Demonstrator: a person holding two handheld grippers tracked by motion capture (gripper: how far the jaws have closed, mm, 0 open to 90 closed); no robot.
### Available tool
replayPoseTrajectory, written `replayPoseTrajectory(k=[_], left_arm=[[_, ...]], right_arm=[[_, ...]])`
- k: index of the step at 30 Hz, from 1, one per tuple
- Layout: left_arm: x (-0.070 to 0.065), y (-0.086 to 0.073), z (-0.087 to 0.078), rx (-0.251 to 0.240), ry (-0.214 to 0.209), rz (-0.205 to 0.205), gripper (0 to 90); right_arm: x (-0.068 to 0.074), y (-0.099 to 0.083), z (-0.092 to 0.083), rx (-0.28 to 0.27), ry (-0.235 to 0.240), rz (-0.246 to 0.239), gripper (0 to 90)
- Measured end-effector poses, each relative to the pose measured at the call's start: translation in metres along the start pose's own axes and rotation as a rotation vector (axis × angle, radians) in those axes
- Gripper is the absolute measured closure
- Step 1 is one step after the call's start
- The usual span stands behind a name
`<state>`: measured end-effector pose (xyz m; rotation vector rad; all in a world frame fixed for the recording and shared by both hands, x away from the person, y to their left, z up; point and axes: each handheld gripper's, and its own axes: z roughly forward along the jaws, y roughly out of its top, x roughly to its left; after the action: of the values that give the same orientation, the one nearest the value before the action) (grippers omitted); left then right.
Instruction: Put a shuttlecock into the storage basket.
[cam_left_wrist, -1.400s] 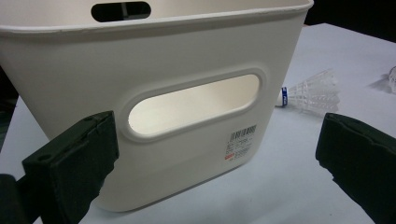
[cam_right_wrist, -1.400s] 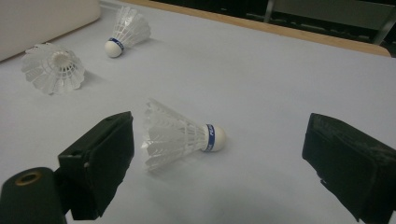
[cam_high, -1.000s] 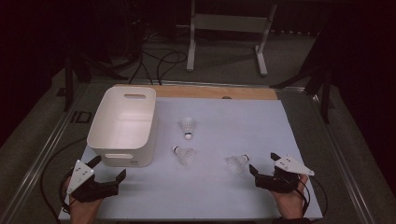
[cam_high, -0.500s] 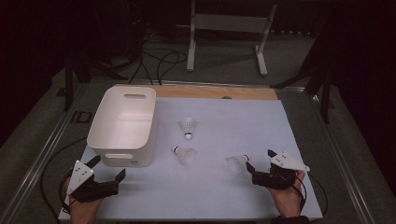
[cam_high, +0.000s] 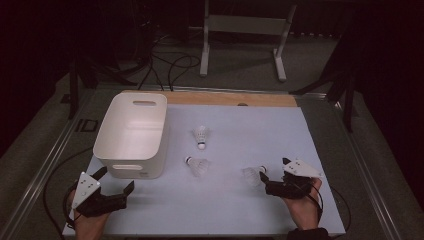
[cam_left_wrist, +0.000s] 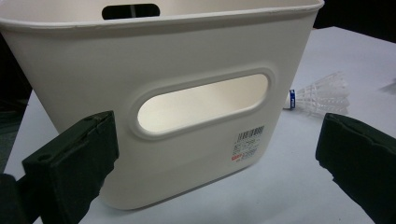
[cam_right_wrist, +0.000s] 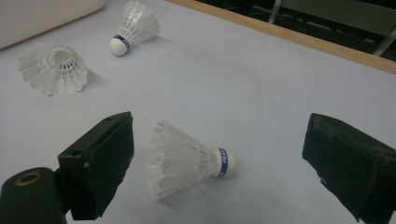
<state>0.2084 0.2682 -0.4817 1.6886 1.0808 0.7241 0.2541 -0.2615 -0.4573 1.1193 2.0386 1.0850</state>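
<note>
Three white shuttlecocks lie on the pale blue mat. The nearest shuttlecock (cam_high: 251, 175) (cam_right_wrist: 187, 161) rests on its side with its cork pointing right, between the spread jaws of my right gripper (cam_high: 274, 170) (cam_right_wrist: 219, 140), which is open and not touching it. A second shuttlecock (cam_high: 197, 166) (cam_right_wrist: 56, 70) and a third shuttlecock (cam_high: 201, 136) (cam_right_wrist: 133, 25) lie farther left. My left gripper (cam_high: 117, 179) (cam_left_wrist: 215, 140) stands open at the front left, facing the near wall of the white bin (cam_high: 132, 132) (cam_left_wrist: 187, 70); a shuttlecock (cam_left_wrist: 322, 93) shows past the bin's right corner.
A wooden strip (cam_high: 230, 99) borders the mat's far edge. A metal stand (cam_high: 242, 30) and cables (cam_high: 165, 65) sit on the floor beyond the table. The bin's wall carries a handle slot and a barcode sticker (cam_left_wrist: 247, 142).
My right gripper has slid left toward the nearest shuttlecock, so its jaws now flank it. The left gripper and the other shuttlecocks have stayed in place.
</note>
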Motion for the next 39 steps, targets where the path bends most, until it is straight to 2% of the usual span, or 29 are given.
replayPoseTrajectory(k=[7, 13, 27, 39], left_arm=[[0.000, 0.000, 0.000, 0.002, 0.002, 0.005, 0.2], [0.000, 0.000, 0.000, 0.004, 0.007, 0.009, 0.2], [0.000, 0.000, 0.000, 0.004, 0.009, 0.011, 0.2], [0.000, 0.000, 0.000, 0.005, 0.009, 0.012, 0.2]], right_arm=[[0.004, 0.001, 0.007, 0.030, 0.004, -0.023, 8.6], [0.008, 0.000, 0.014, 0.047, 0.012, -0.022, 8.7], [0.016, -0.003, 0.028, 0.082, -0.001, -0.024, 8.8], [0.024, -0.006, 0.040, 0.116, -0.010, -0.044, 9.0]])
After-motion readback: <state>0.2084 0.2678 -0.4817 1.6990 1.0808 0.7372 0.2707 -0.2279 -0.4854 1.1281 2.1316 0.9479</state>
